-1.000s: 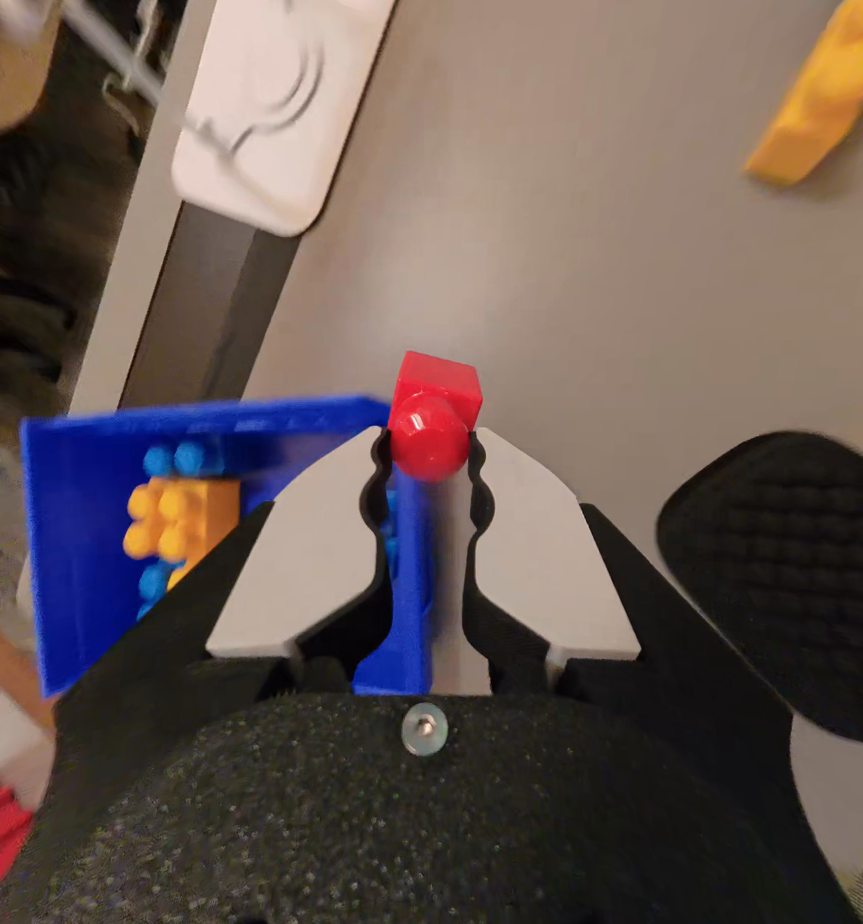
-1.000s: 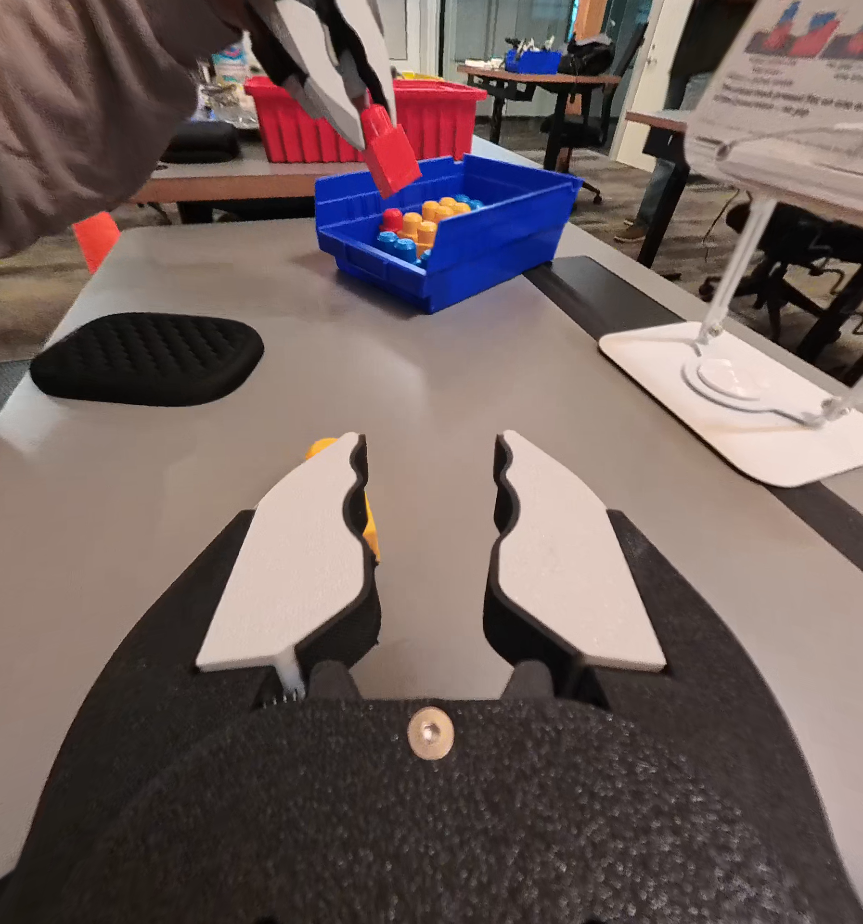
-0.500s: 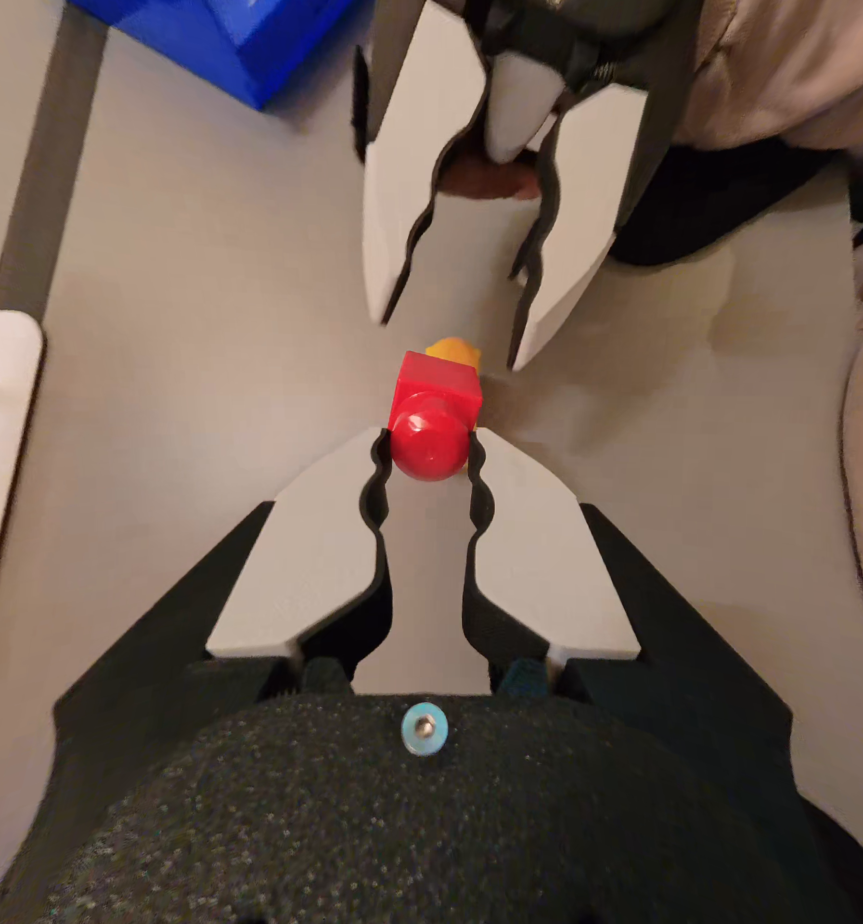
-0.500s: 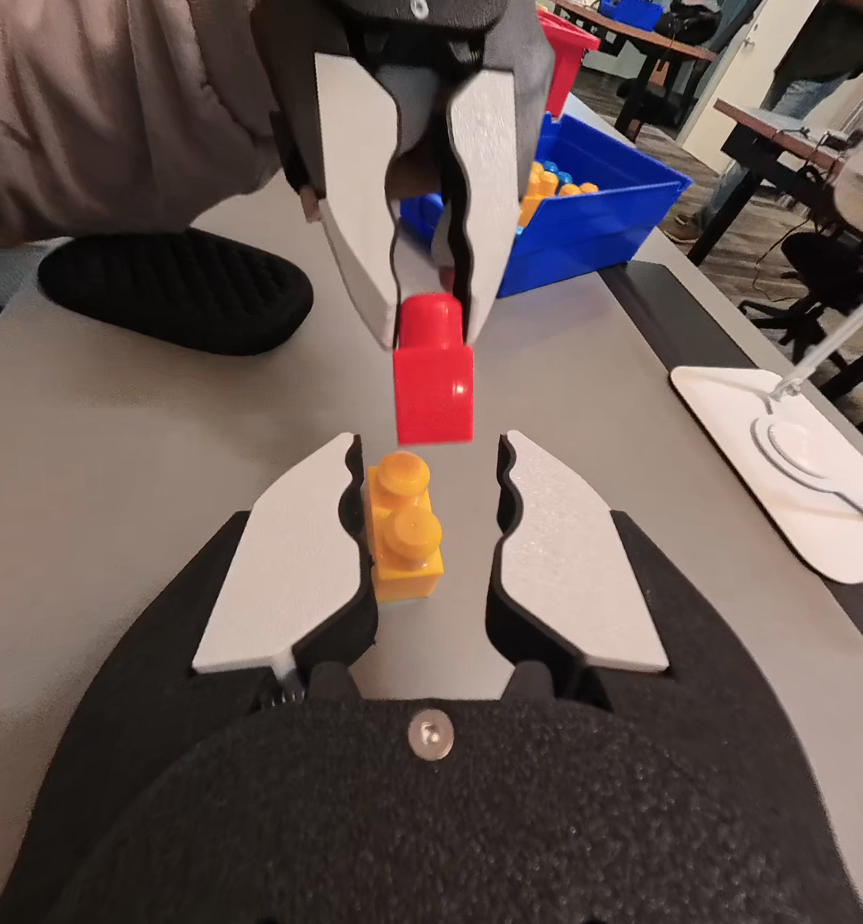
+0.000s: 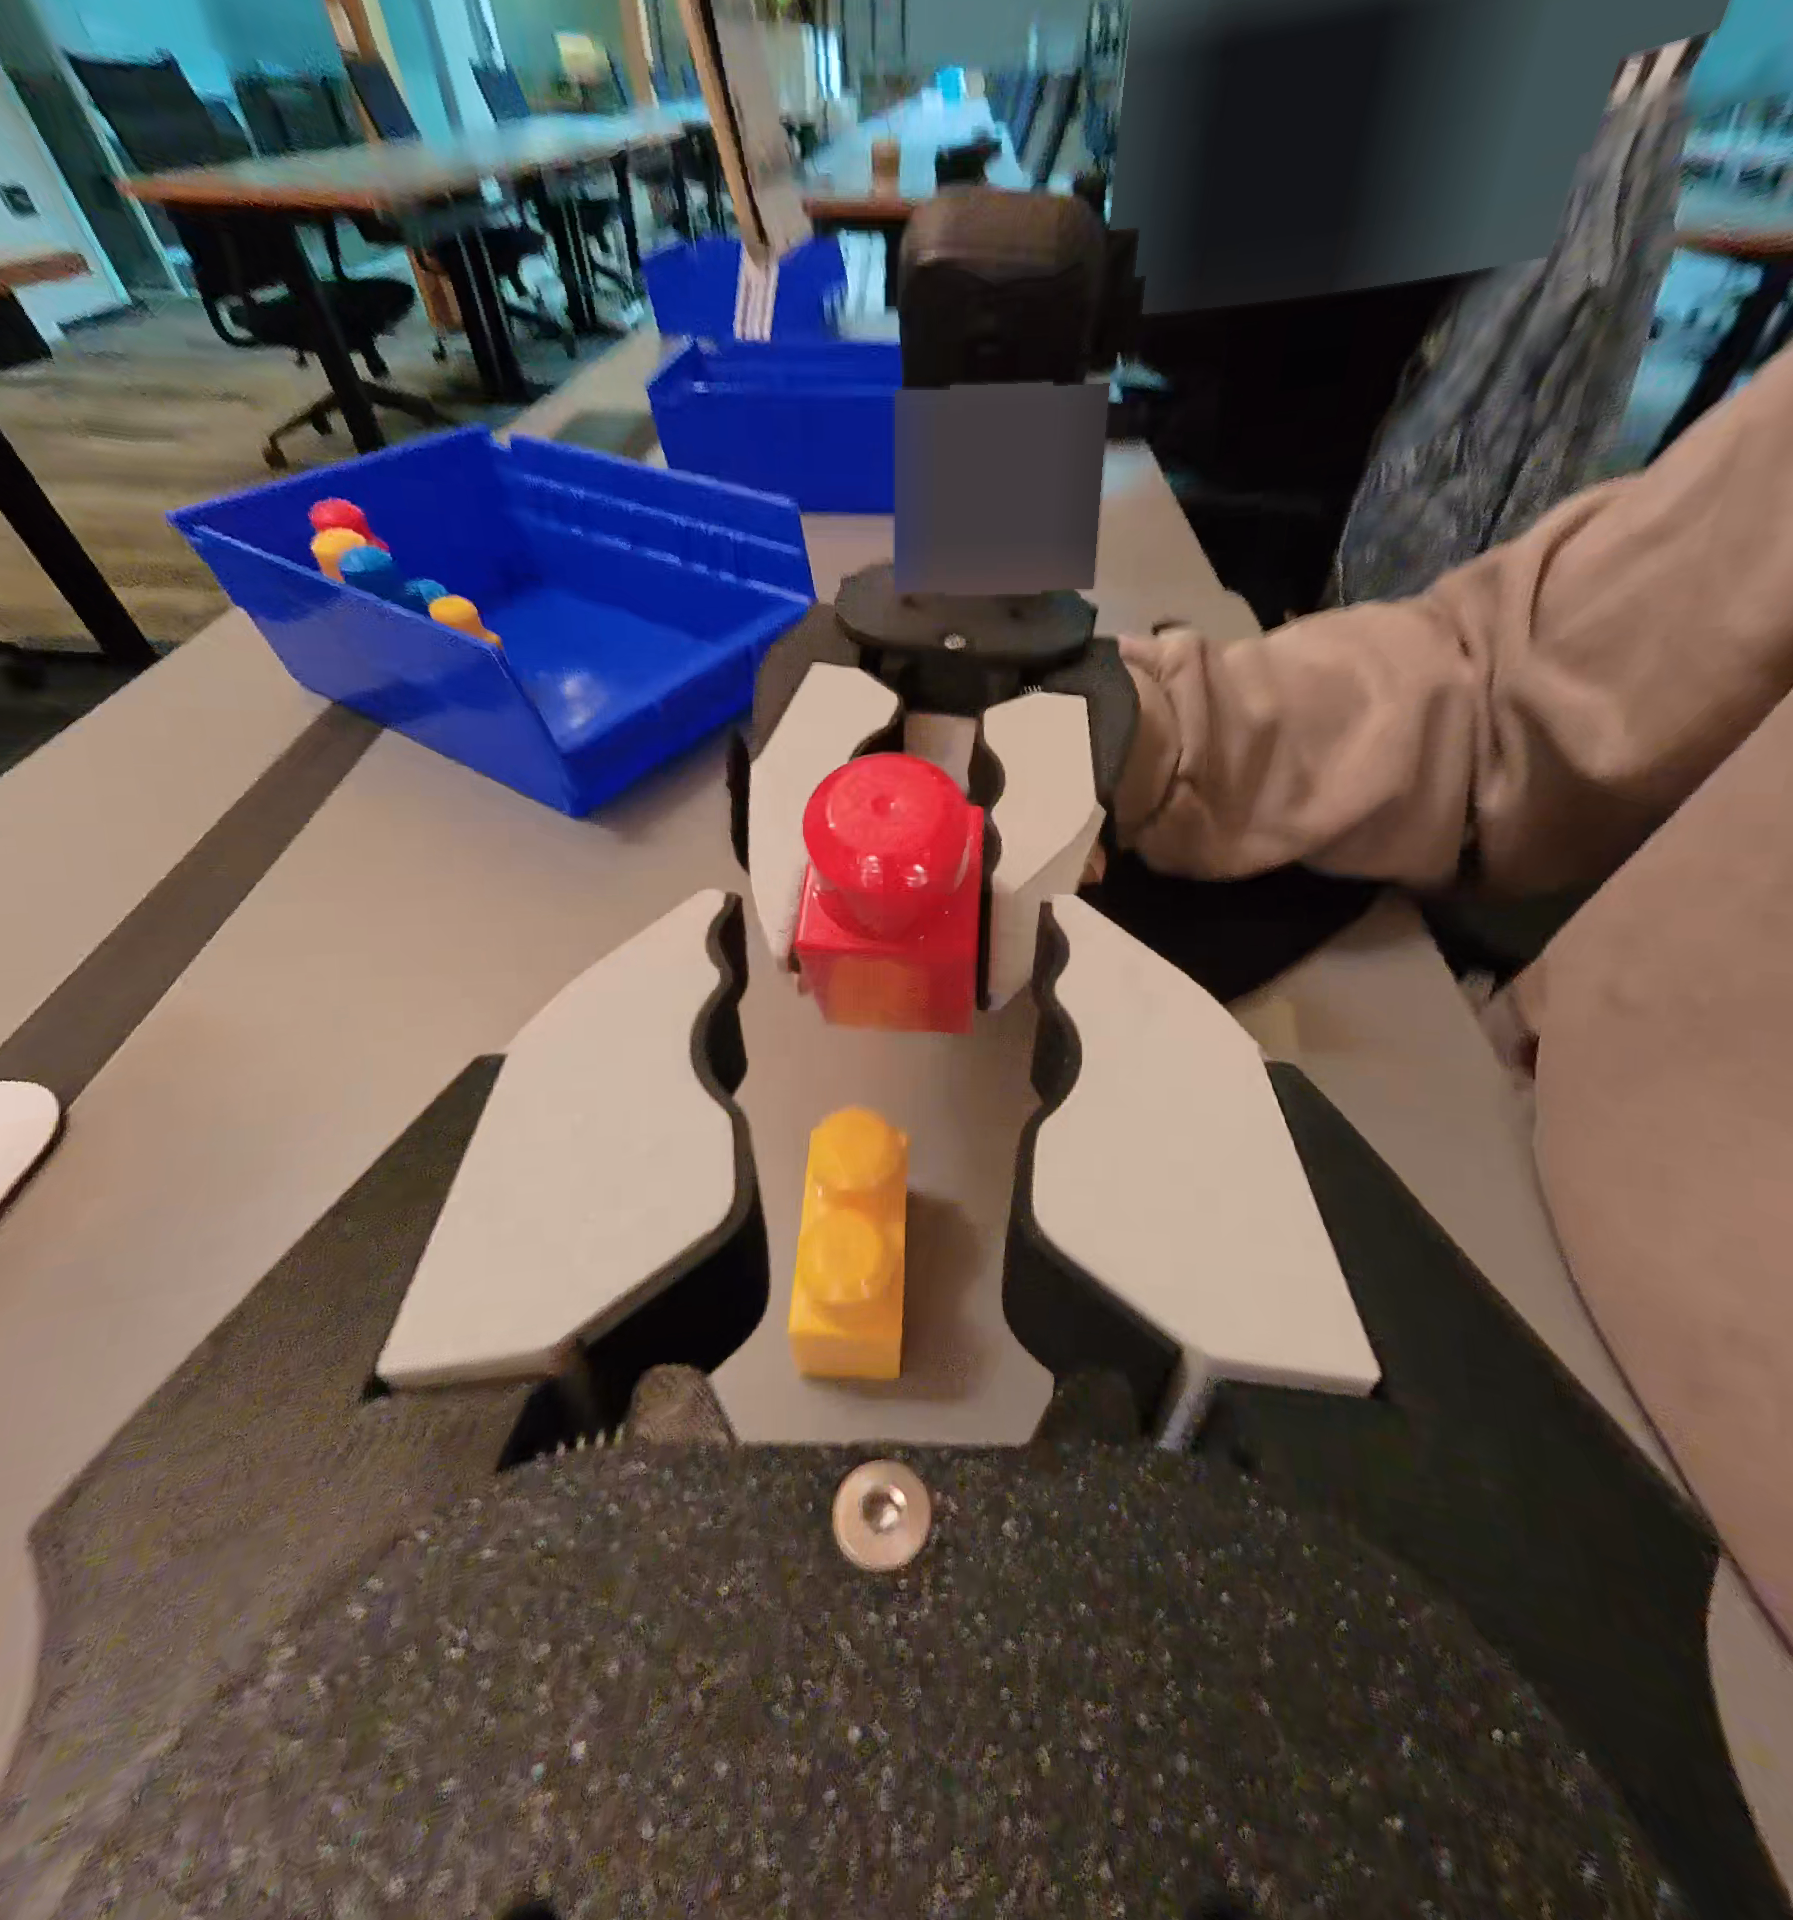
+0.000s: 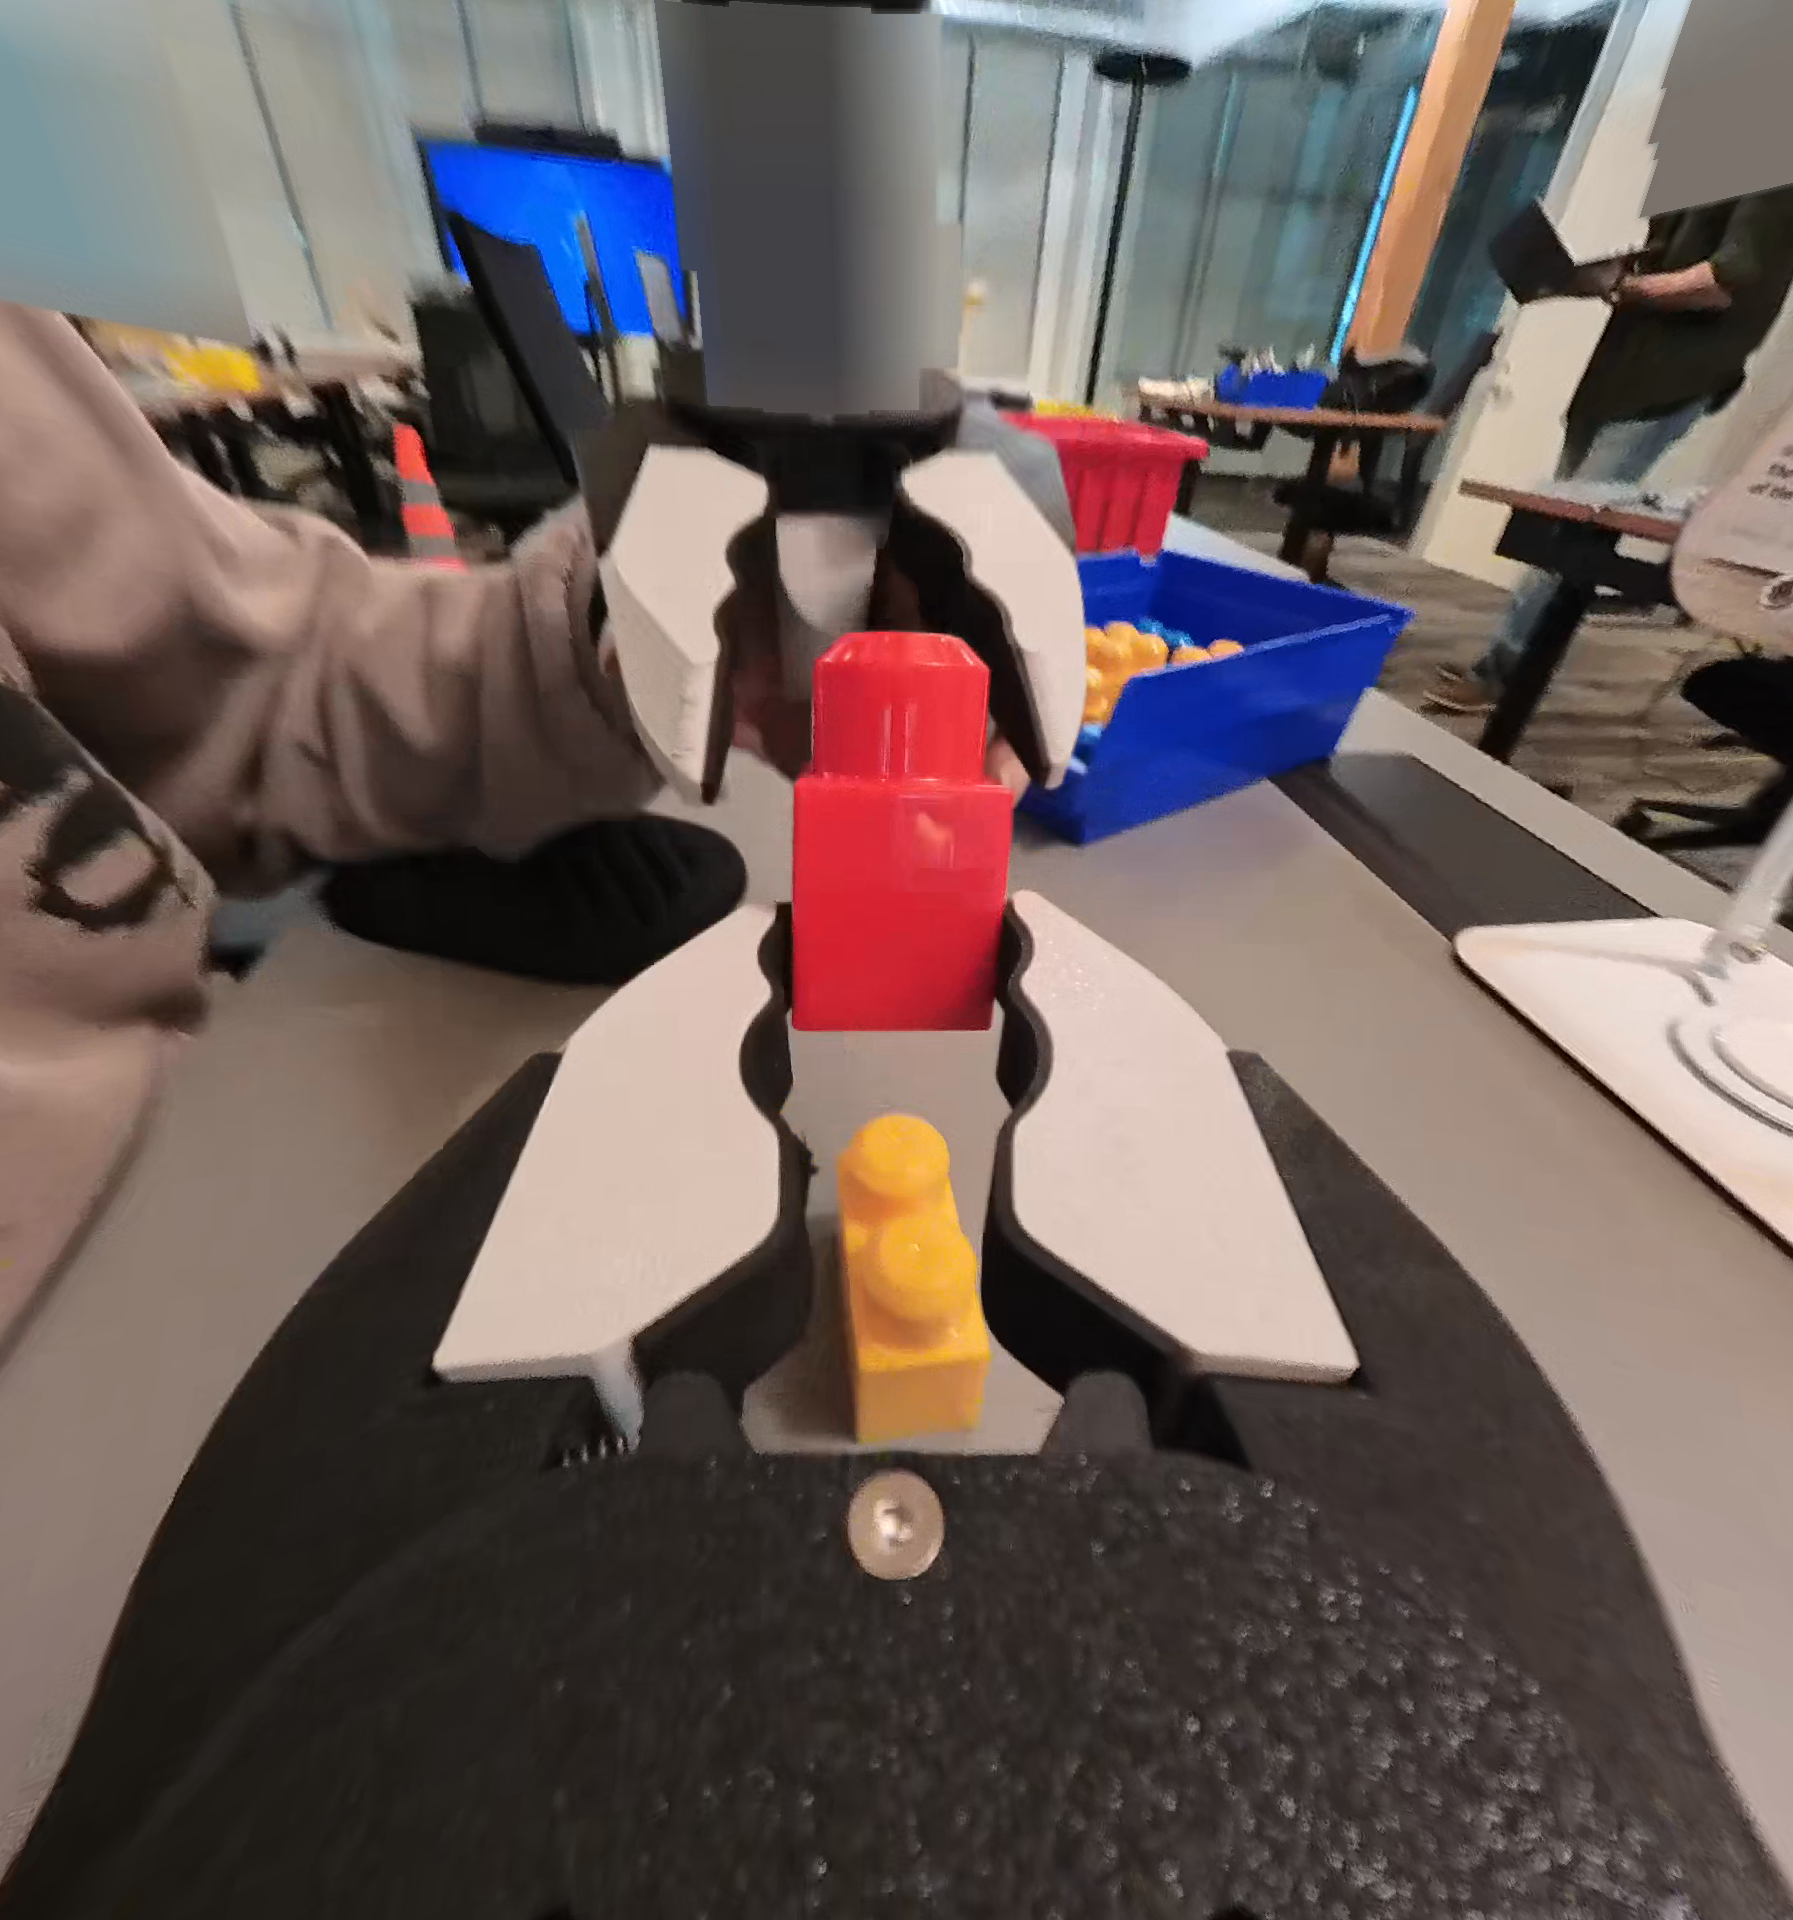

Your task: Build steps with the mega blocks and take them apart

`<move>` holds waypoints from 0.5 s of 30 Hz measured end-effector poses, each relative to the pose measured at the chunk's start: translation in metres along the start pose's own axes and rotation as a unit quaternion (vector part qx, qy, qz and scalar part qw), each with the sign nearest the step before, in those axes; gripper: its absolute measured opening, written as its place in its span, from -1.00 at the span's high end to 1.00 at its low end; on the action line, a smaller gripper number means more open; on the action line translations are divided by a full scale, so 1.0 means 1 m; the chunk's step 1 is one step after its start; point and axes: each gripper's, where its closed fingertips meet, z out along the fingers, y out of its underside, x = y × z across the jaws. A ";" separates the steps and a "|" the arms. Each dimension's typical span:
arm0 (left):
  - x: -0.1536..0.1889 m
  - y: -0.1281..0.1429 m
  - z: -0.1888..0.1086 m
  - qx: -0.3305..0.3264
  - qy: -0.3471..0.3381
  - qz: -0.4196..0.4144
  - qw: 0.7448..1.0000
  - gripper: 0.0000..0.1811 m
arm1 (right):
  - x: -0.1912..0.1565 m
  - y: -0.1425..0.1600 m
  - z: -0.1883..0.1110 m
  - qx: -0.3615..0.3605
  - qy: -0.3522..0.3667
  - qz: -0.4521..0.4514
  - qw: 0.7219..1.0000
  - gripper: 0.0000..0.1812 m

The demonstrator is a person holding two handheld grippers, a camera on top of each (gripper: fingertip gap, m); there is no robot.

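Right gripper (image 6: 894, 909) jaws pinch the red block (image 6: 902, 831) by its body, clear of the worktop (image 6: 1287, 935). Left gripper (image 5: 887, 904) jaws stand spread, gripping nothing. The yellow block (image 6: 907, 1309) lies beneath, evidently the base for stacking.

Red block (image 6: 902, 914): lower sides covered by right gripper (image 6: 897, 935) tips clamped on it, underside not visible; can't tell if its base touches the yellow block (image 6: 907, 1288). Blue bin (image 6: 1235, 717) near end hidden behind left gripper (image 6: 876, 784), blocks inside (image 5: 383, 566) half-masked by bin wall. Black pad (image 6: 559, 904) partly behind sleeve (image 6: 300, 665), white stand base (image 6: 1650, 1039) cropped at R edge, bg desks too blurred to ID.
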 end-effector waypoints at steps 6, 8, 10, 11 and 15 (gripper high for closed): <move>0.008 0.002 0.008 0.037 0.002 -0.009 0.999 0.60 | -0.011 -0.006 0.008 0.018 -0.020 0.009 1.000 0.60; 0.008 0.002 0.008 0.038 -0.001 -0.012 0.999 0.60 | -0.012 -0.006 0.008 0.018 -0.022 0.011 1.000 0.60; 0.007 0.002 0.007 0.042 -0.007 -0.013 0.999 0.60 | -0.012 -0.005 0.008 0.014 -0.021 0.010 1.000 0.60; 0.005 0.002 0.006 0.047 -0.013 -0.012 0.999 0.60 | -0.010 -0.004 0.008 0.007 -0.018 0.010 1.000 0.60; -0.010 0.000 -0.012 0.080 -0.033 -0.034 0.996 0.60 | 0.008 0.031 -0.004 -0.103 0.009 0.001 0.995 0.38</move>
